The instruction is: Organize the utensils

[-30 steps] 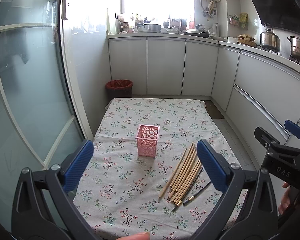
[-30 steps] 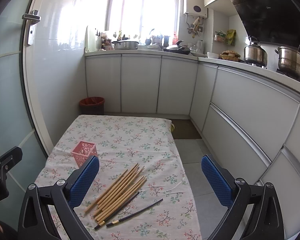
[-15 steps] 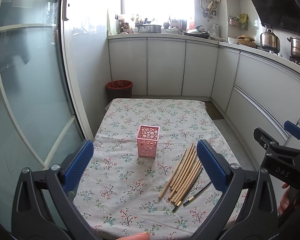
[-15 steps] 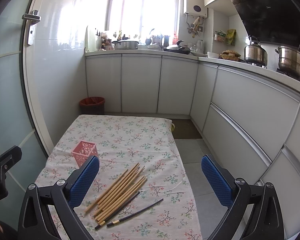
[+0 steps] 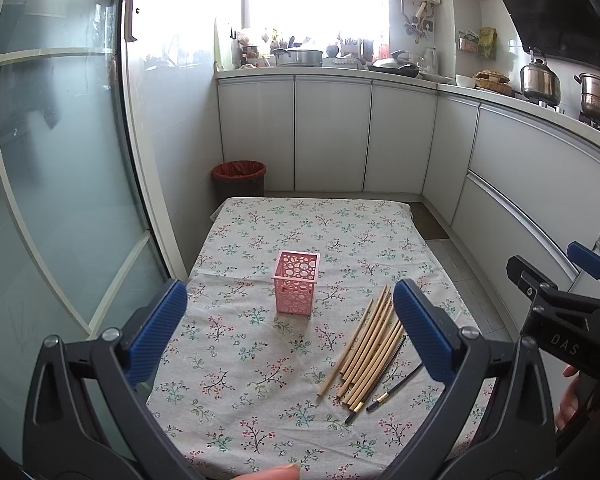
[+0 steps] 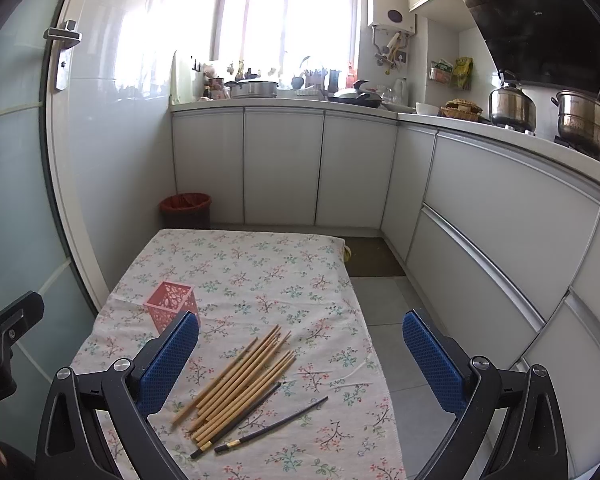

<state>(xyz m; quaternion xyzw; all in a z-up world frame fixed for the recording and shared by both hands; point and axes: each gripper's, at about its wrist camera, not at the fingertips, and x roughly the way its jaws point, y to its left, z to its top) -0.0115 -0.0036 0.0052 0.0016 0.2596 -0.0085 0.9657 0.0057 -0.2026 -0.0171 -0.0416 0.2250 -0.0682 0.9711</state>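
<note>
A pink perforated holder [image 5: 297, 282] stands upright and empty on the floral tablecloth [image 5: 260, 364]; the right wrist view shows it [image 6: 168, 306] at the left. To its right lies a bundle of several bamboo chopsticks [image 5: 370, 346], also in the right wrist view [image 6: 240, 378], with two black chopsticks [image 6: 270, 426] beside them. My left gripper [image 5: 290, 338] is open and empty, held above the table's near edge. My right gripper [image 6: 300, 364] is open and empty, above the near right corner. It also shows at the right edge of the left wrist view [image 5: 560, 320].
A glass sliding door [image 5: 52, 200] runs along the table's left side. White kitchen cabinets [image 6: 500, 232] line the back and right, with a tiled floor gap [image 6: 388, 312] between them and the table. A red-lined bin [image 5: 239, 178] stands beyond the far edge.
</note>
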